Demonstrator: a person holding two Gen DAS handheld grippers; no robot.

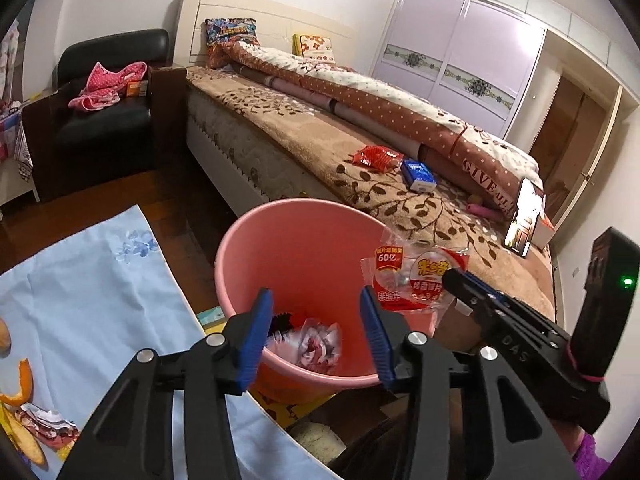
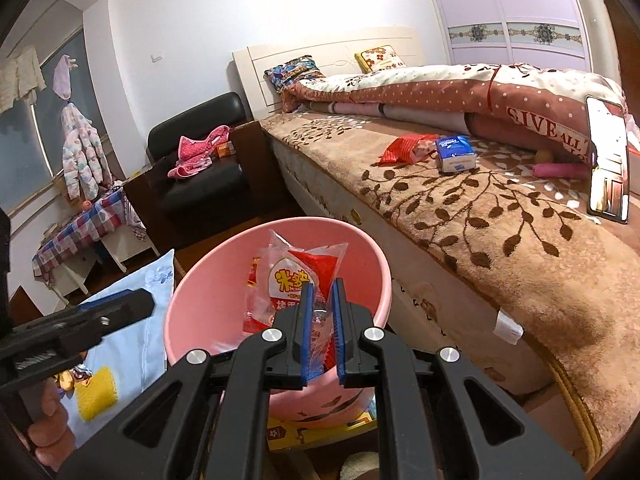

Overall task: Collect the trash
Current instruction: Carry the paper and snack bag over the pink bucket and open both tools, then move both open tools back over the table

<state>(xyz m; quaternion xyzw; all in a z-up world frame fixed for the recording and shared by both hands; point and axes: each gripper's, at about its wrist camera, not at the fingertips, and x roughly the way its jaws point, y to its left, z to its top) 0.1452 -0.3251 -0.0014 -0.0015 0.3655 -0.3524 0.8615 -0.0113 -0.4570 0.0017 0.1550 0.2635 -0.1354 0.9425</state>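
Observation:
A pink bin [image 1: 256, 240] stands on the floor by the bed, with crumpled wrappers [image 1: 316, 346] in its bottom. My right gripper [image 2: 322, 292] is shut on a clear and red snack wrapper [image 2: 292, 276] and holds it over the bin [image 2: 208, 280]. In the left wrist view the wrapper [image 1: 412, 276] hangs at the bin's right rim from the right gripper [image 1: 452, 280]. My left gripper [image 1: 316, 300] is open and empty above the bin. Orange peel [image 1: 20, 392] and a wrapper [image 1: 48, 420] lie on the blue cloth [image 1: 92, 280].
The bed [image 2: 500, 220] on the right carries a red snack bag [image 2: 404, 148], a blue tissue pack [image 2: 456, 152], a pink tube [image 2: 556, 170] and a propped phone [image 2: 608, 160]. A black armchair [image 2: 200, 168] with pink clothes stands behind.

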